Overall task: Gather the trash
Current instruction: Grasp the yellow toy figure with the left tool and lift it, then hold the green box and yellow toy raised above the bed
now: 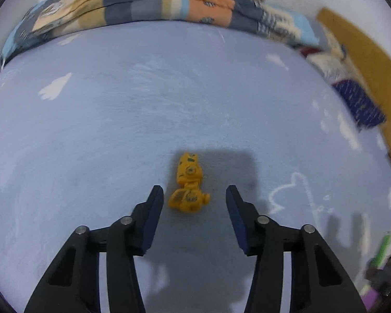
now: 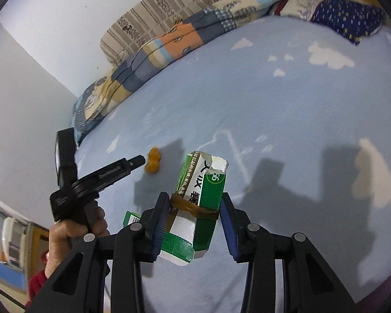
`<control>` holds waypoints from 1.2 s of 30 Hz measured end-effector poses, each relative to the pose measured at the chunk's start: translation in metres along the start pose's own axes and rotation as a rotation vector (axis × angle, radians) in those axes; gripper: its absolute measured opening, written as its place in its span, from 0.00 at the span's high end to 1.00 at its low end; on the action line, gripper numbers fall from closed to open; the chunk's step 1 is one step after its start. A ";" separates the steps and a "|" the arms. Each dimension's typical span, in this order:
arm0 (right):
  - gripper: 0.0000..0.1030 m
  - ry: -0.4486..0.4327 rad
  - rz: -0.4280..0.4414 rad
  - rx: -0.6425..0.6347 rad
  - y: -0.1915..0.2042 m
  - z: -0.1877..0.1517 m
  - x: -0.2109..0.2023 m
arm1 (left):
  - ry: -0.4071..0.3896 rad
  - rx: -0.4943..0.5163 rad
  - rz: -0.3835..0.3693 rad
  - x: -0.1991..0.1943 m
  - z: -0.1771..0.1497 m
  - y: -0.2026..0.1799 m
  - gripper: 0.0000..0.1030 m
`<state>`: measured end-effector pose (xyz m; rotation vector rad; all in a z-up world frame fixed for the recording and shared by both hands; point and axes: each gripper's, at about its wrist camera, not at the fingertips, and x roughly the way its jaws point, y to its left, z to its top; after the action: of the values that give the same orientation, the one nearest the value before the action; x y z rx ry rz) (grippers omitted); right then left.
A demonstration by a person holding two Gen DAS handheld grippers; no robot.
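Observation:
A crumpled yellow wrapper point(image 1: 188, 184) lies on the light blue bed sheet point(image 1: 143, 109). My left gripper point(image 1: 194, 195) is open, its fingers on either side of the wrapper's near end, just above the sheet. In the right wrist view the same wrapper point(image 2: 153, 163) lies beside the left gripper's fingertips point(image 2: 136, 161). My right gripper point(image 2: 194, 203) is shut on a torn green and white carton point(image 2: 199, 195) bound with a brown rubber band, held above the sheet.
A folded patchwork quilt point(image 1: 148, 5) and a striped pillow point(image 2: 153, 18) lie along the wall at the far edge of the bed. A dark blue patterned pillow point(image 2: 346, 18) lies by the yellow headboard point(image 1: 365, 60). A hand point(image 2: 73, 232) holds the left gripper.

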<state>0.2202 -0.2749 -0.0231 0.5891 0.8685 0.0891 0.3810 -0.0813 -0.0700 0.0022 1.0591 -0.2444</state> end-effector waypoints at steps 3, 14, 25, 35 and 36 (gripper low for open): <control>0.60 0.000 -0.005 -0.010 -0.005 0.004 0.000 | 0.037 -0.013 0.006 0.019 0.002 0.001 0.66; 0.60 -0.009 -0.019 -0.074 0.003 0.003 0.002 | -0.046 0.028 0.047 -0.006 -0.020 0.007 0.67; 0.60 -0.102 -0.091 -0.205 0.021 0.000 -0.007 | -0.218 0.075 0.055 -0.114 -0.041 -0.007 0.67; 0.60 -0.139 -0.079 -0.274 0.034 -0.008 -0.017 | -0.329 0.104 0.102 -0.185 -0.090 -0.008 0.67; 0.60 -0.139 -0.074 -0.272 0.035 -0.010 -0.019 | -0.337 0.107 0.110 -0.190 -0.097 -0.008 0.67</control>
<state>0.2066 -0.2469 0.0032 0.3042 0.7267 0.0963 0.2070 -0.0397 0.0473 0.1115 0.7074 -0.1931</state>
